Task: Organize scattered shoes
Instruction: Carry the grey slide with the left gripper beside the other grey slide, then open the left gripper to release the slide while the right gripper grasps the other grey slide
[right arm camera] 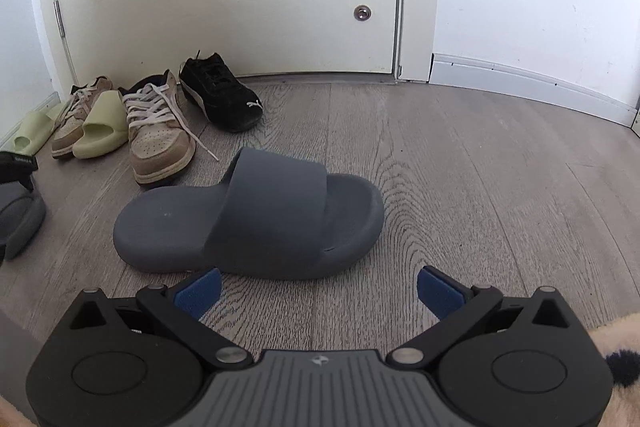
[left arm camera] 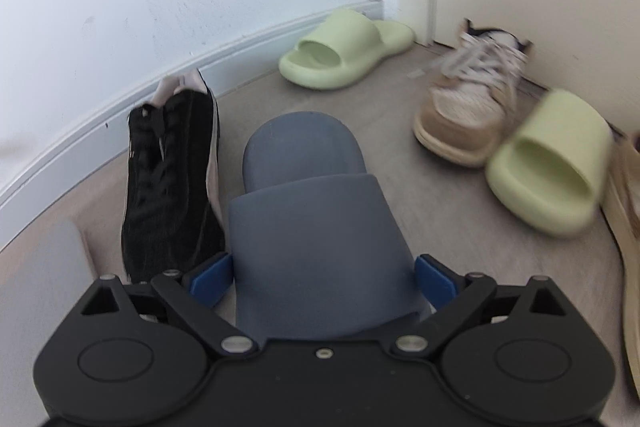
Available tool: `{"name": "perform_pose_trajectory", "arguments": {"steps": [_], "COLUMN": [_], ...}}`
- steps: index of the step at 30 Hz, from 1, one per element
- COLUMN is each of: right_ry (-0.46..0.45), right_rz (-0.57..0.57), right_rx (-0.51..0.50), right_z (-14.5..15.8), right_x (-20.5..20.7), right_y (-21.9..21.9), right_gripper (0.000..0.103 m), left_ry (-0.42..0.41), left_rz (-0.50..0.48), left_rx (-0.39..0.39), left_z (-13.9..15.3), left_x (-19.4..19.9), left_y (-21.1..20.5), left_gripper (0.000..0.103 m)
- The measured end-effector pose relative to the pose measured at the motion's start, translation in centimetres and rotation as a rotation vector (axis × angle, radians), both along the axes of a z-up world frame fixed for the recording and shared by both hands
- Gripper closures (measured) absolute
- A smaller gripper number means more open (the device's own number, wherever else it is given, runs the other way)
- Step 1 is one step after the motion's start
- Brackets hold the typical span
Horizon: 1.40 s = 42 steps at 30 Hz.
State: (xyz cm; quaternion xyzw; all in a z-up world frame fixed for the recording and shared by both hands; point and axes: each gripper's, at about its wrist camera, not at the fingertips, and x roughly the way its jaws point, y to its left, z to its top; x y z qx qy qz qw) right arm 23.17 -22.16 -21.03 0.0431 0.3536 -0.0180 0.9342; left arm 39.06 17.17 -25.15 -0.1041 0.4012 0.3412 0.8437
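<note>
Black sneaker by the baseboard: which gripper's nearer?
Left. The left gripper, clamping a blue slide, sits right beside the black sneaker. The right gripper hovers open over bare floor, farther off.

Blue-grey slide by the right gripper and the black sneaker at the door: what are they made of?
Blue-grey slide: looks like one-piece moulded foam or rubber, matte, thick rounded edges, no seams. Black sneaker: seemingly suede, dull napped upper, with laces.
</note>
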Motion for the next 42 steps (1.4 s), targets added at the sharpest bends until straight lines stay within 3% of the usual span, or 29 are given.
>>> {"name": "perform_pose_trajectory", "arguments": {"steps": [5, 11, 15, 25, 28, 30, 33, 35, 39, 42], "right_ry": [-0.033, -0.076, -0.055, -0.04, -0.041, -0.043, -0.042, -0.048, -0.056, -0.049], "right_rz": [-0.038, -0.085, -0.11, -0.19, -0.206, -0.219, -0.241, -0.253, -0.251, -0.219], "right_rx": [0.044, 0.01, 0.015, 0.082, 0.097, 0.095, 0.098, 0.116, 0.143, 0.118], "right_z": [1.0, 1.8, 1.5, 1.5, 1.5, 1.5, 1.3, 1.3, 1.3, 1.0], "right_x": [-0.6, -1.2, -1.2, -1.6, -1.8, -1.9, -2.0, -2.3, -2.4, -1.6], "right_y": [-1.9, -3.7, -5.1, -7.9, -8.4, -8.7, -9.2, -9.6, -10.0, -9.5], "right_gripper": [0.0, 0.0, 0.0, 0.0, 0.0, 0.0, 0.0, 0.0, 0.0, 0.0], "left_ry": [0.046, 0.083, 0.094, 0.082, 0.055, 0.006, 0.006, 0.033, 0.009, -0.018], "left_rz": [-0.064, -0.207, -0.318, -0.38, -0.476, -0.603, -0.72, -0.77, -0.824, -0.783], "left_rx": [-0.049, -0.046, -0.033, -0.061, -0.128, -0.173, -0.311, -0.4, -0.366, -0.312], "left_z": [0.5, 1.1, 1.4, 1.7, 1.8, 2.0, 1.7, 1.5, 2.3, 3.1], "left_x": [-4.1, -8.0, -9.7, -11.3, -11.0, -10.4, -9.2, -8.7, -11.5, -13.6], "left_y": [-5.4, -13.0, -18.2, -25.8, -28.1, -30.2, -31.4, -31.5, -29.3, -25.6], "left_gripper": [0.006, 0.006, 0.006, 0.006, 0.008, 0.011, 0.024, 0.025, 0.024, 0.024]}}
